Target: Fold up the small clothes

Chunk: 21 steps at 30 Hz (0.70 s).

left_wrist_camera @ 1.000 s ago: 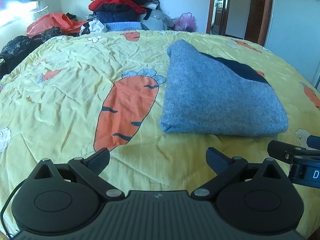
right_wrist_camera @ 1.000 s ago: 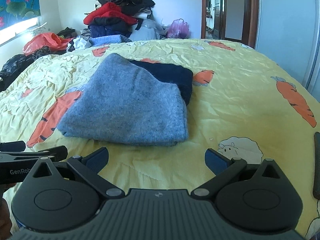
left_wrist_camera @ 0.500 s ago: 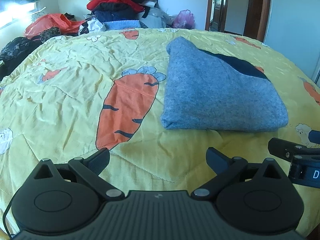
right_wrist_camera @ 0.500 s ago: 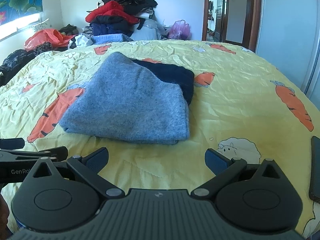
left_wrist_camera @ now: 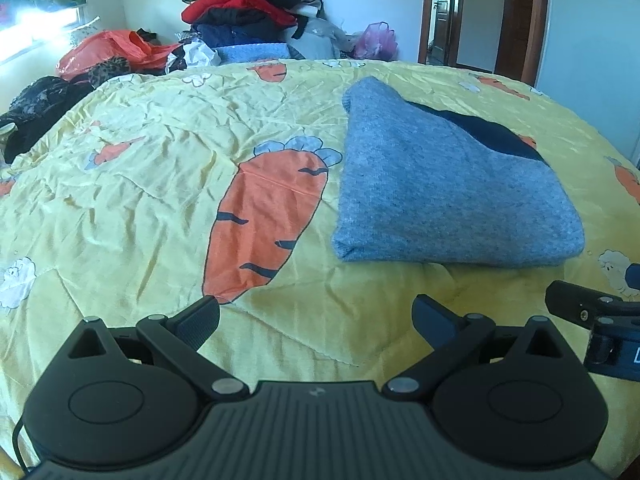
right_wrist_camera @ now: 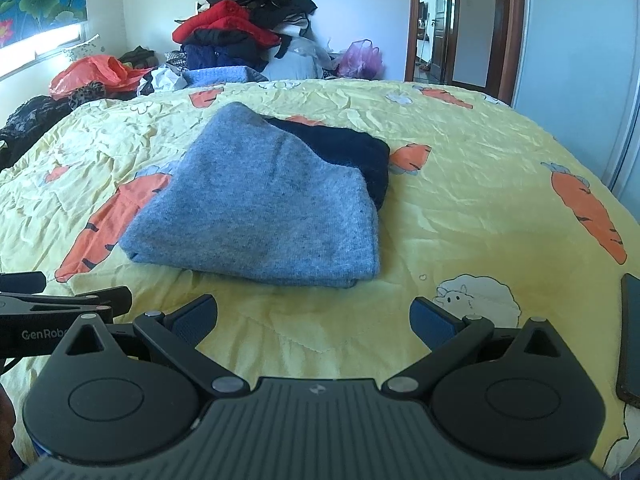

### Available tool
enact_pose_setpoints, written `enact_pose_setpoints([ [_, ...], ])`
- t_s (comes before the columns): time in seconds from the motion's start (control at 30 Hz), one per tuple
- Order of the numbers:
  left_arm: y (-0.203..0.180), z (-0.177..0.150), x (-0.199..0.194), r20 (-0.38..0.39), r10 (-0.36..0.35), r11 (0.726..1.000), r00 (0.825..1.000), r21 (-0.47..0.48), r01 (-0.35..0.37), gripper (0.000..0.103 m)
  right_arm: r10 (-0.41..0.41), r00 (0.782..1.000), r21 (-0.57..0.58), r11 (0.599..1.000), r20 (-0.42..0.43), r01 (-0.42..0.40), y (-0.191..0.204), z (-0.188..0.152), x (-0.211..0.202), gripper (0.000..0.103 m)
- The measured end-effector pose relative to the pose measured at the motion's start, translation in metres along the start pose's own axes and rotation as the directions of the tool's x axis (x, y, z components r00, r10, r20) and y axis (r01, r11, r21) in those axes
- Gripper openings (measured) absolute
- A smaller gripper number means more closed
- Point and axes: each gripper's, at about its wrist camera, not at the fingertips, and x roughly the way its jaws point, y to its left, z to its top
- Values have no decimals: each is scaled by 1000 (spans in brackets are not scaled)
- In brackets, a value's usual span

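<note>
A folded grey-blue knit garment (left_wrist_camera: pixel 448 196) with a dark navy part (left_wrist_camera: pixel 496 140) showing at its far right lies flat on the yellow carrot-print bedspread (left_wrist_camera: pixel 140 184). It also shows in the right wrist view (right_wrist_camera: pixel 260 204), with the navy part (right_wrist_camera: pixel 352 152) behind it. My left gripper (left_wrist_camera: pixel 316 320) is open and empty, held low near the bed's front edge, apart from the garment. My right gripper (right_wrist_camera: pixel 314 318) is open and empty, also short of the garment. Each gripper shows at the edge of the other's view.
A tall pile of red, black and blue clothes (right_wrist_camera: pixel 240 36) stands at the far end of the bed, with an orange bag (right_wrist_camera: pixel 92 76) and dark clothes at far left. A dark phone (right_wrist_camera: pixel 630 336) lies at the right edge. A doorway (right_wrist_camera: pixel 452 24) is at back right.
Both grippers have drawn back and tilted a little, so the garment sits slightly farther off in both views. The garment has not moved. Both grippers stay open.
</note>
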Motion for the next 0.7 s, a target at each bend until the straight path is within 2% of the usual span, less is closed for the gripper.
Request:
enact_pose_setpoints([
  [0.7,-1,-3,-4,6,30,1000,1000,9,-30,103,2,1000,-2,1000,1,-2,0,-1,-3,103],
])
